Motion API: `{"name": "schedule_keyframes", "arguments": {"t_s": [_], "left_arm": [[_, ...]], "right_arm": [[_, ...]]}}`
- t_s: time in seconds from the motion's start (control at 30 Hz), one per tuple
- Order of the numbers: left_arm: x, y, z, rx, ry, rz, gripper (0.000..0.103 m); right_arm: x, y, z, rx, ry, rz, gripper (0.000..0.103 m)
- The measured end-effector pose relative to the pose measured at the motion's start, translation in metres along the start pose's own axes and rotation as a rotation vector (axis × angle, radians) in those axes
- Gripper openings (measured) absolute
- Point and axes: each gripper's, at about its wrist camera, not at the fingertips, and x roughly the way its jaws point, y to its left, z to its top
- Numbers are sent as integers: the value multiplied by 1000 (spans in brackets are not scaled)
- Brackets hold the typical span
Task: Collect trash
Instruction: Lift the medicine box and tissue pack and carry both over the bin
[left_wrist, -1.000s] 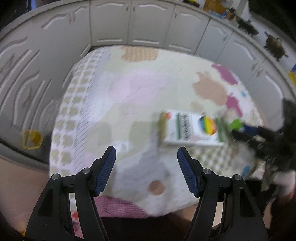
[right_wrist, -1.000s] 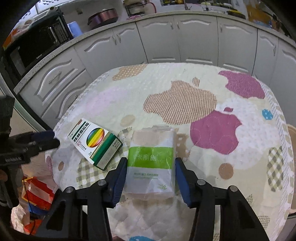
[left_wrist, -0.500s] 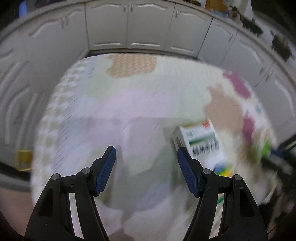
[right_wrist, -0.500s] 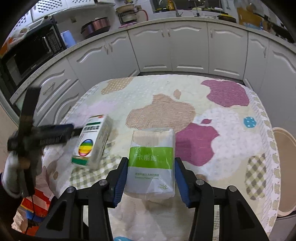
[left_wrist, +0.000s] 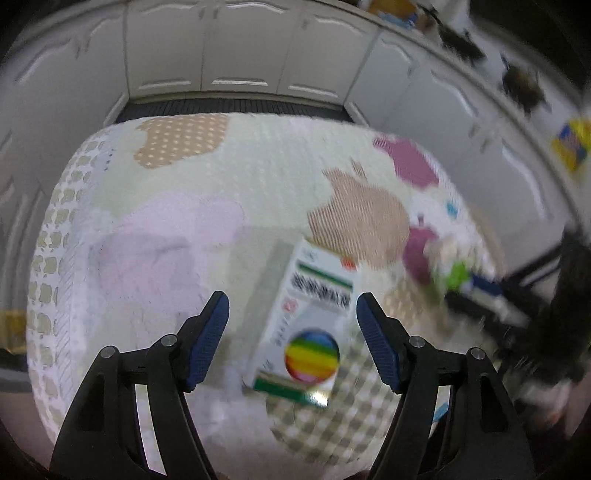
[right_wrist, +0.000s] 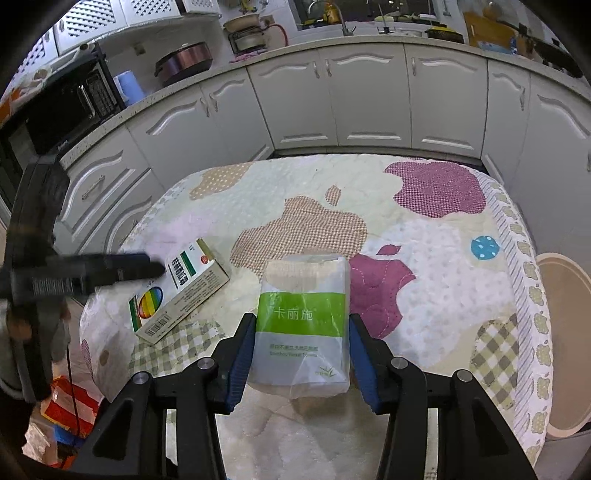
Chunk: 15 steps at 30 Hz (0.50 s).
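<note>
A white medicine box with a rainbow circle (left_wrist: 310, 325) lies on the patterned tablecloth (left_wrist: 229, 192), between the open fingers of my left gripper (left_wrist: 291, 325), not gripped. It also shows in the right wrist view (right_wrist: 177, 291), with the left gripper (right_wrist: 140, 269) reaching over it from the left. My right gripper (right_wrist: 301, 350) has its jaws against both sides of a tissue pack with a green band (right_wrist: 303, 325), resting at the near table edge. The pack shows blurred in the left view (left_wrist: 454, 269).
The round table is covered by a quilted cloth with apple shapes (right_wrist: 436, 188). White cabinets (right_wrist: 369, 103) curve behind it. A microwave (right_wrist: 55, 110) sits on the counter at left. Red and orange bags (right_wrist: 62, 402) lie on the floor at lower left. A round beige mat (right_wrist: 565, 339) lies at right.
My left gripper has swung right and forward so the medicine box now lies between its fingers. The right gripper has stayed around the tissue pack.
</note>
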Motion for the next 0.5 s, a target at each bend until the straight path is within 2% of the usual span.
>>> {"name": "schedule_keyframes", "arguments": {"t_s": [0.07, 0.13, 0.27, 0.33, 0.4, 0.5], "left_arm": [[6, -16, -7, 74, -4, 81, 71], [17, -25, -9, 110, 16, 104, 71], [30, -26, -9, 112, 30, 109, 70], [31, -26, -8, 100, 29, 104, 56], [31, -32, -4, 93, 17, 96, 51], [21, -42, 1, 97, -23, 85, 50]], "right_arm": [[-3, -2, 0, 7, -6, 6, 48], [-5, -1, 0, 6, -12, 7, 48], [-10, -1, -2, 4, -22, 4, 48], [-13, -1, -2, 4, -27, -1, 48], [-18, -3, -2, 6, -35, -8, 47], [-26, -5, -2, 10, -51, -17, 47]]}}
